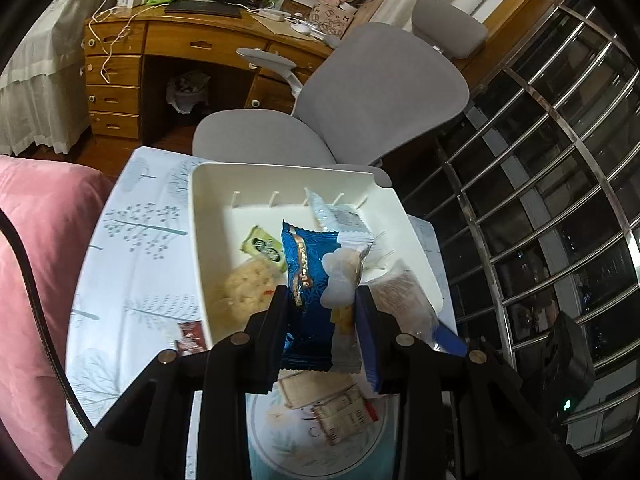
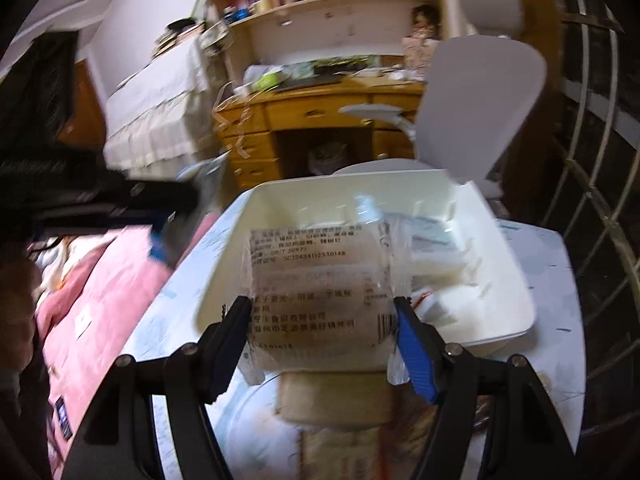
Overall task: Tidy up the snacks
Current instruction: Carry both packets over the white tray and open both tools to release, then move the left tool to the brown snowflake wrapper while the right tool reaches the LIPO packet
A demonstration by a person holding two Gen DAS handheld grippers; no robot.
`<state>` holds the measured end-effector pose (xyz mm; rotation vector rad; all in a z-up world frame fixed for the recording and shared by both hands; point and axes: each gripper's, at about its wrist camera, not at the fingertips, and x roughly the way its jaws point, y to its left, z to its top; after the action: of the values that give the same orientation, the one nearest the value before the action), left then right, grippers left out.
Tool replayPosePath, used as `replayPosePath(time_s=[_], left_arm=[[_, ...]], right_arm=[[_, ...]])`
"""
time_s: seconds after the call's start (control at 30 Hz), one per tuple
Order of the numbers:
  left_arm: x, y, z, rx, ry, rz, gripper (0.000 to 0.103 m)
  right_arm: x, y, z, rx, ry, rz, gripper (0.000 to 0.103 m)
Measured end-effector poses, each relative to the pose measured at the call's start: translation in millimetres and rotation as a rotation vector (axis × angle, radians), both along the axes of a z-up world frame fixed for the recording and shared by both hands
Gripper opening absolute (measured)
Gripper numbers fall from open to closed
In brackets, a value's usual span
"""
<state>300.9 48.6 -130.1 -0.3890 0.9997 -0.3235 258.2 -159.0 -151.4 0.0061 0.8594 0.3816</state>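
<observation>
My left gripper is shut on a blue snack packet and a clear-wrapped snack, held over the near edge of the white bin. The bin holds a green packet, a pale rice snack and other wrapped snacks. My right gripper is shut on a clear packet with printed text, held above the white bin's near side. The left gripper shows blurred at the left of the right wrist view.
The bin sits on a tree-print tablecloth. A small red packet and a beige packet lie near it. A pink cushion is left. A grey office chair, wooden desk and metal window bars stand beyond.
</observation>
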Motion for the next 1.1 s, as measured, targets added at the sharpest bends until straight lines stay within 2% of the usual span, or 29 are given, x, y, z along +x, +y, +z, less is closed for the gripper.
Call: replayPosePath(time_s=[0.1, 0.17, 0.2, 0.23, 0.43, 0.83, 0.93, 1.1], left_arm=[[2.6, -10.5, -2.4, -0.006, -0.008, 0.004, 0.033], [4.5, -10.8, -7.9, -0.019, 0.006, 0.031, 0.048], [4.9, -10.0, -10.4, -0.024, 0.018, 0.042, 0.065], [4.4, -7.5, -13.5, -0.031, 0.031, 0.060, 0.070], [-4.4, 8.5, -22.2, -0.048, 0.047, 0.116, 0.070], [-39.6, 63.4, -48.5, -0.075, 0.102, 0.218, 0.070], [-48.6, 83.5, -57.8, -0.061, 0.097, 0.247, 0.075], [-53.7, 121.7, -81.4, -0.026, 0.135, 0.282, 0.075]], right_arm=[[11.8, -14.7, -1.4, 0.006, 0.001, -0.043, 0.070], [15.0, -20.5, -0.5, 0.009, -0.002, -0.065, 0.069], [16.9, -22.7, -0.6, 0.008, 0.007, -0.075, 0.071], [19.0, -22.7, -2.0, 0.005, 0.019, -0.083, 0.072], [14.4, -32.1, -9.2, 0.041, 0.078, -0.140, 0.079], [-13.2, -16.1, -28.5, 0.034, 0.140, -0.193, 0.079], [-19.7, -9.5, -35.0, 0.047, 0.157, -0.219, 0.079], [-27.5, 2.3, -50.1, 0.094, 0.226, -0.275, 0.079]])
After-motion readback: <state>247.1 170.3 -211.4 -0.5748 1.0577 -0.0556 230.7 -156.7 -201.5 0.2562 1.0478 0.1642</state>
